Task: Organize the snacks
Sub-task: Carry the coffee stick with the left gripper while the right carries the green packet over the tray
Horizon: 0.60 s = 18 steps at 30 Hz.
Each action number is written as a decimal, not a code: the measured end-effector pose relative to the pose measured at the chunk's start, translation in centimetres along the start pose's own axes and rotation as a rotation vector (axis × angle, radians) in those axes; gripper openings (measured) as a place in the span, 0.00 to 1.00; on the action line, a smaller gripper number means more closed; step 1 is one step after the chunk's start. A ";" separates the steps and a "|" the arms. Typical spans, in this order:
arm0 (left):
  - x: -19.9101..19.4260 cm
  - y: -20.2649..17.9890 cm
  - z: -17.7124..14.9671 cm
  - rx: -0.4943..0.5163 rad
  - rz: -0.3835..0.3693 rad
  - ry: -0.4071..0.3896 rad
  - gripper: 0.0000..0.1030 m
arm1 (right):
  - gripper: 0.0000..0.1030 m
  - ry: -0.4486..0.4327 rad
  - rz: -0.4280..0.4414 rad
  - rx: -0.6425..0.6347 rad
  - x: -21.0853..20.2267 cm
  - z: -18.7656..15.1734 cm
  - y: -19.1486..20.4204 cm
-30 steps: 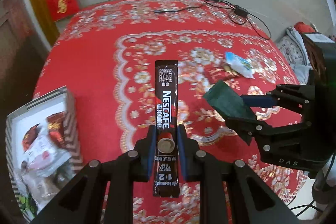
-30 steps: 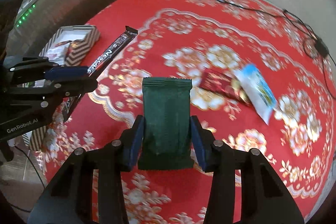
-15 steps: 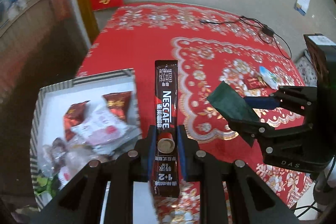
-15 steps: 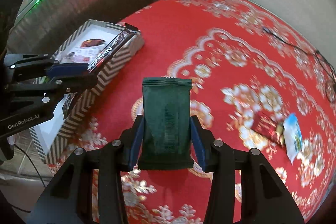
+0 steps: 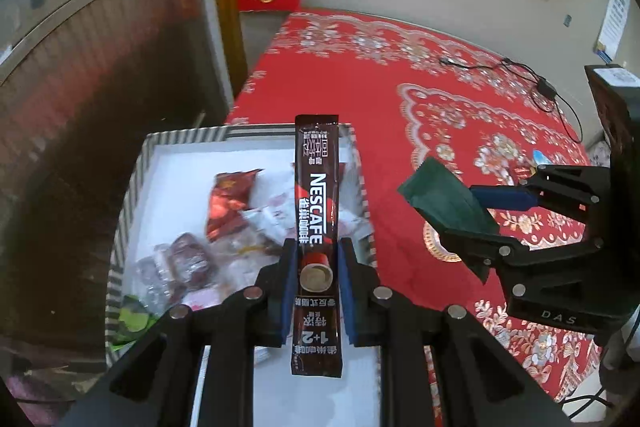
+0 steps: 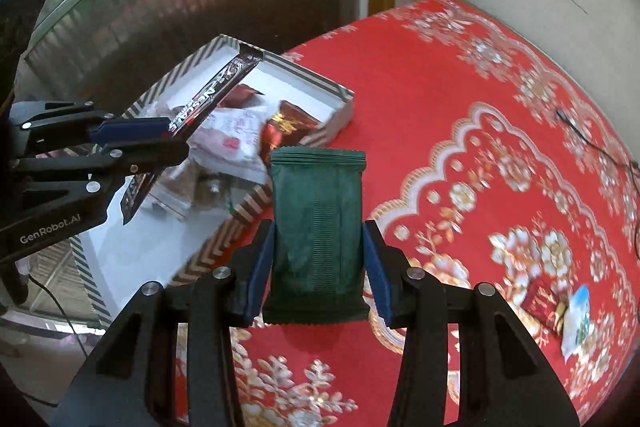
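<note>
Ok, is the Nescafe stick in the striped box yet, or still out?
Out. The left gripper is shut on the Nescafe stick, holding it above the striped box, clear of the snacks inside.

NESCAFE, 1+2 on coffee stick [image 5: 316,211]; GenRobot.AI on left tongs [image 6: 132,143].

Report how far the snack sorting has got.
Done: the striped box already holds several wrapped snacks. In hand: the left tongs grip a Nescafe stick above the box; the right tongs grip a green packet beside it. Left: a red packet and a blue-white packet lie on the red cloth.
</note>
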<state>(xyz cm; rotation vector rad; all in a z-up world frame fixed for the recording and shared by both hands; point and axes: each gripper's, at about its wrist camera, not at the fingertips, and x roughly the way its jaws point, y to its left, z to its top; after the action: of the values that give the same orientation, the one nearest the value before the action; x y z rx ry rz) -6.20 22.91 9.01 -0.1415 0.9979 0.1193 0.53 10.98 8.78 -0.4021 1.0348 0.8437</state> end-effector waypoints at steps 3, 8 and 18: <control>-0.2 1.1 -0.3 -0.017 0.013 0.000 0.21 | 0.42 0.002 0.007 -0.018 0.5 0.8 1.0; -0.4 3.0 -0.8 -0.046 0.040 0.003 0.21 | 0.42 0.005 0.027 -0.045 1.3 1.8 2.6; -0.1 6.4 -2.1 -0.109 0.086 0.025 0.21 | 0.42 0.019 0.073 -0.109 3.2 3.9 6.5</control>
<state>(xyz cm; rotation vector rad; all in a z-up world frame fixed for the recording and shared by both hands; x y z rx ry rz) -9.08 28.84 7.59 -0.2001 1.0235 0.2514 -1.36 18.98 8.42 -0.4680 1.0289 0.9660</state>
